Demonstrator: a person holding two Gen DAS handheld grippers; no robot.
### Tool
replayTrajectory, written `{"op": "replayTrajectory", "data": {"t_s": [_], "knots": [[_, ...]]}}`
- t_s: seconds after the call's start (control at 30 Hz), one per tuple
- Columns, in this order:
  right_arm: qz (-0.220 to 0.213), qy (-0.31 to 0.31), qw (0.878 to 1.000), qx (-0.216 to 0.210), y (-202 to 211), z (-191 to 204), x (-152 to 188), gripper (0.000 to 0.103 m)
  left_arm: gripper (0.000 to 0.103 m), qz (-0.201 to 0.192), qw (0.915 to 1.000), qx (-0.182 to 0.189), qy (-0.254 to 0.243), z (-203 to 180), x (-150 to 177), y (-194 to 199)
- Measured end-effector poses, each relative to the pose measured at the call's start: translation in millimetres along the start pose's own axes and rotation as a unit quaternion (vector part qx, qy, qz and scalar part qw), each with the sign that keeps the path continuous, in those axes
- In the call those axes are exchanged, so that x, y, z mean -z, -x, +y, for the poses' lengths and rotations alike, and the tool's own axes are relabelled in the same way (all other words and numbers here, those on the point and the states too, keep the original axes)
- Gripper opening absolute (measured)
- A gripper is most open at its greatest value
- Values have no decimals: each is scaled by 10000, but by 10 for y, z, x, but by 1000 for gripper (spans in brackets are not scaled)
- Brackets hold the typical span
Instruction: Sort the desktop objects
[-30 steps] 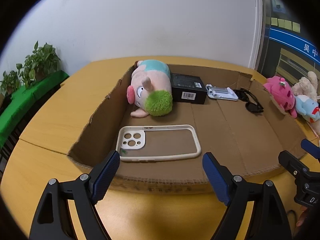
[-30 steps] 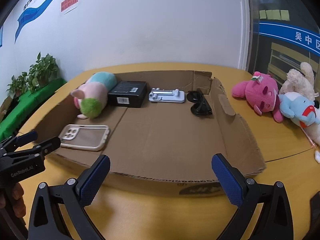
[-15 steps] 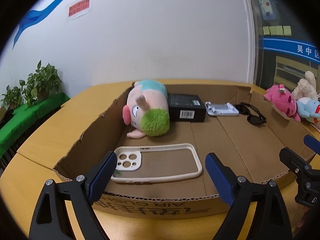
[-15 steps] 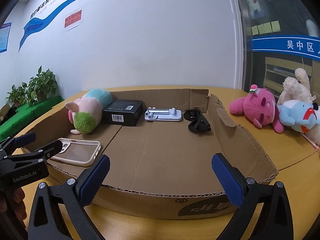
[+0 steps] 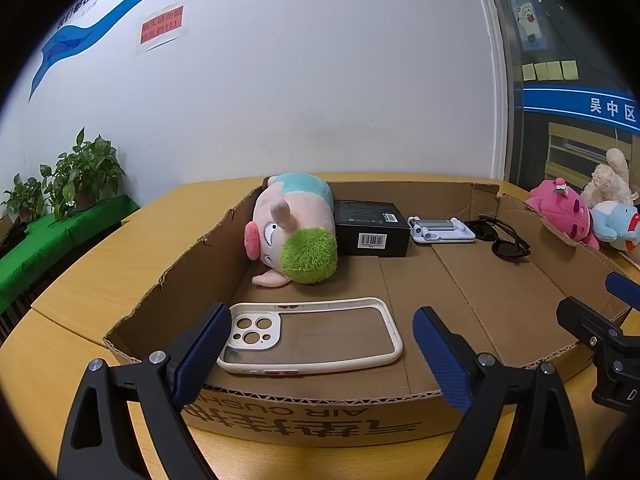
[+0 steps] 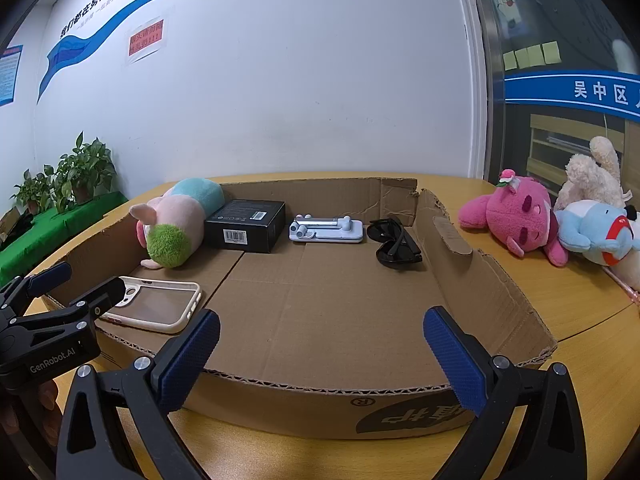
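Left tongs [image 5: 316,354] level, low before the near wall of the cardboard box [image 5: 304,416], blue pads spread wide, holding nothing. Right tongs [image 6: 320,358] alongside, same height, pads wide, empty. Each shows at the edge of the other's view.

Hand on the left tongs mostly cut off at the frame edge. Print on the box wall upside down, partly hidden.

Inside the box: white phone case [image 5: 310,336] flat near the front left corner, camera holes left. Along the back wall, plush pig [image 5: 294,228] on its side, black carton [image 5: 372,228] touching it, pale phone stand [image 6: 327,230], sunglasses [image 6: 394,244]. Pink plush [image 6: 516,222] and blue plush [image 6: 596,232] lie on the worktop [image 6: 568,300] right of the box.
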State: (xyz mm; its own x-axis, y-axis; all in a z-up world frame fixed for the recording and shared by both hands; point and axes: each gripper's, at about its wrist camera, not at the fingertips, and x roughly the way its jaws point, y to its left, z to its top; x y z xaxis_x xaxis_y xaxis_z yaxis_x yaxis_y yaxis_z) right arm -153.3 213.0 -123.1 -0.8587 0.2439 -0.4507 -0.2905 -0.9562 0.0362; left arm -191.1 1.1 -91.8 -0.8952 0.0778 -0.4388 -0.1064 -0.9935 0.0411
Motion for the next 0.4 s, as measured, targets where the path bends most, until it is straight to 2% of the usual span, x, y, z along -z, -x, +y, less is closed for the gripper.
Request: {"op": "replayTrajectory", "data": {"t_s": [0.4], "knots": [[6,-1,10000,-5,-2,0,-3,103,92,5,10000,12,-5,1,4,13]]}}
